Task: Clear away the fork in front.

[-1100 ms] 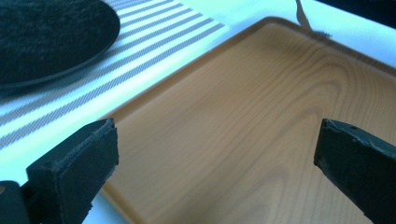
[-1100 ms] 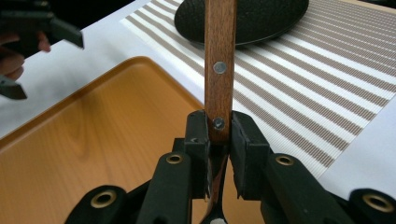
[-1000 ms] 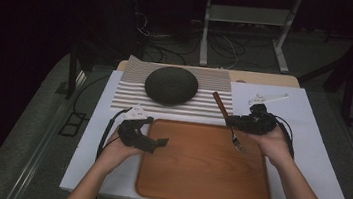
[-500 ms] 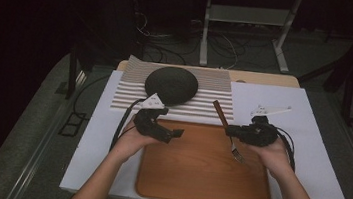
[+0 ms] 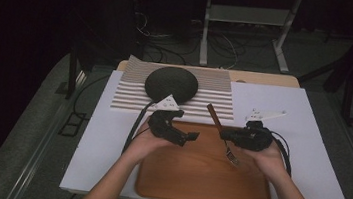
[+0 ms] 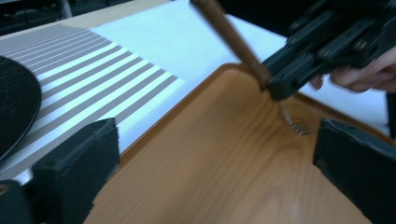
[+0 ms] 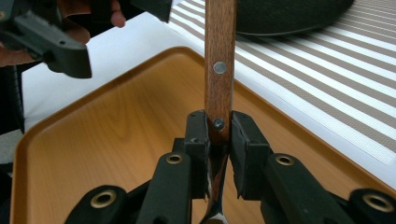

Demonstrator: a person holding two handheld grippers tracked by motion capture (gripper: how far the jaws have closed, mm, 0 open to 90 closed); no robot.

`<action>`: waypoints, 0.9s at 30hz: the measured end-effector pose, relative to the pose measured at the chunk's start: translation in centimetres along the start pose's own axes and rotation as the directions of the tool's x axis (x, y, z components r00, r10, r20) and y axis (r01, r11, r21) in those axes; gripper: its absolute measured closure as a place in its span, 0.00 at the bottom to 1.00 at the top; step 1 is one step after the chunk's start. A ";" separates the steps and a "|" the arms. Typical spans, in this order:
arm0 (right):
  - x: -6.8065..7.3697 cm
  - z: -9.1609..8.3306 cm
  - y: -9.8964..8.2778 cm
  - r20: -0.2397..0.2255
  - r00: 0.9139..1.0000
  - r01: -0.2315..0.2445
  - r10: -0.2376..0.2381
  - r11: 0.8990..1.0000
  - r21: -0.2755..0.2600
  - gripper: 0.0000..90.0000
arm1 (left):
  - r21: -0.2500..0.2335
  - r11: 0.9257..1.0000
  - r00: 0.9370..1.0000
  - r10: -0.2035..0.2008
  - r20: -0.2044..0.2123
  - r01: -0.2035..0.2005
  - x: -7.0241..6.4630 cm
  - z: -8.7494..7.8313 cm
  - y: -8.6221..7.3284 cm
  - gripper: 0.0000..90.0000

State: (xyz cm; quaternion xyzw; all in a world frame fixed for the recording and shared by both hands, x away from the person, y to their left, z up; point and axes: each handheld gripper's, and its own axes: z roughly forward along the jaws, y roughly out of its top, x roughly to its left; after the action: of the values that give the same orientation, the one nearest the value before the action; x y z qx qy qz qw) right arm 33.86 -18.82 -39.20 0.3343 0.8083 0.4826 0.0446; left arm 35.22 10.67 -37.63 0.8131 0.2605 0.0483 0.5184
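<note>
over the wooden tray (image 5: 195, 182) on the white worktop (image 5: 310, 145), right tongs (image 5: 224, 134) clamp the wooden-handled fork (image 5: 215, 119), left tongs (image 5: 191, 136) just started closing, empty, so lower it flat.

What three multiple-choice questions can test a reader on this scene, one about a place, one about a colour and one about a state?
1. Where are the fork's tines?
A. over the wooden tray
B. on the dark round plate
C. on the floor

2. What colour is the fork's handle?
A. white
B. brown
C. blue

3. How are the right tongs?
A. wide open
B. shut on the fork
C. shut on a cup

Answers:
1 A: in the high view the fork points its tines down over the wooden tray.
2 B: the right gripper view shows a brown wooden handle with rivets.
3 B: there the pads of the right tongs press on the handle from both sides, while the left tongs stand open with nothing between them.
</note>
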 end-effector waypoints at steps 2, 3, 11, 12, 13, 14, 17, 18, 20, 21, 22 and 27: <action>0.4 0.2 0.1 -0.011 1.000 0.012 -0.012 1.000 -0.004 0.86 | -0.021 1.000 1.000 -0.010 0.013 0.011 -0.1 -0.1 0.1 0.12; 0.7 0.4 0.1 -0.014 1.000 0.018 -0.018 1.000 -0.006 0.86 | -0.028 1.000 1.000 -0.011 0.017 0.011 -0.2 -0.2 0.2 0.14; 2.0 1.3 0.4 -0.040 0.998 0.050 -0.051 0.999 -0.013 0.86 | -0.054 0.997 0.998 -0.049 0.047 0.051 -0.5 0.3 0.2 0.28; 2.1 1.4 0.4 -0.045 0.998 0.052 -0.052 0.999 -0.014 0.86 | -0.058 0.997 0.997 -0.050 0.051 0.053 -0.6 0.4 0.3 0.31; 2.3 1.5 0.4 -0.047 0.997 0.053 -0.054 0.998 -0.015 0.86 | -0.061 0.997 0.997 -0.051 0.056 0.055 -0.7 0.5 0.3 0.33; 2.4 1.6 0.5 -0.046 0.997 0.059 -0.060 0.998 -0.019 0.86 | -0.062 0.996 0.997 -0.055 0.059 0.059 -0.7 0.6 0.4 0.36; 2.8 1.8 0.6 -0.052 0.997 0.065 -0.066 0.998 -0.024 0.86 | -0.070 0.995 0.996 -0.063 0.063 0.067 -0.9 0.8 0.4 0.43; 2.9 1.9 0.7 -0.054 0.996 0.066 -0.067 0.998 -0.025 0.86 | -0.073 0.995 0.996 -0.063 0.061 0.068 -0.9 0.9 0.5 0.45; 3.2 2.0 0.8 -0.052 0.996 0.066 -0.068 0.997 -0.030 0.86 | -0.073 0.994 0.995 -0.077 0.059 0.081 -0.9 0.9 0.5 0.50; 3.3 2.0 0.8 -0.048 0.996 0.072 -0.073 0.997 -0.032 0.86 | -0.077 0.993 0.995 -0.084 0.061 0.089 -0.9 1.0 0.4 0.53; 3.4 2.1 0.9 -0.046 0.996 0.073 -0.074 0.997 -0.036 0.86 | -0.081 0.992 0.994 -0.092 0.061 0.097 -0.9 1.0 0.4 0.56; 4.0 2.3 1.2 -0.043 0.995 0.086 -0.088 0.995 -0.048 0.86 | -0.095 0.989 0.992 -0.111 0.060 0.116 -1.0 0.9 0.4 0.71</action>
State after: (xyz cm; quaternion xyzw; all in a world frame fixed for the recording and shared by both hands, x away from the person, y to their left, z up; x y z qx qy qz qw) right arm 32.25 -14.36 -38.45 0.2868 0.8116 0.5060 0.0549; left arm 34.86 9.35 -37.47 0.7713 0.2894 0.0095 0.5668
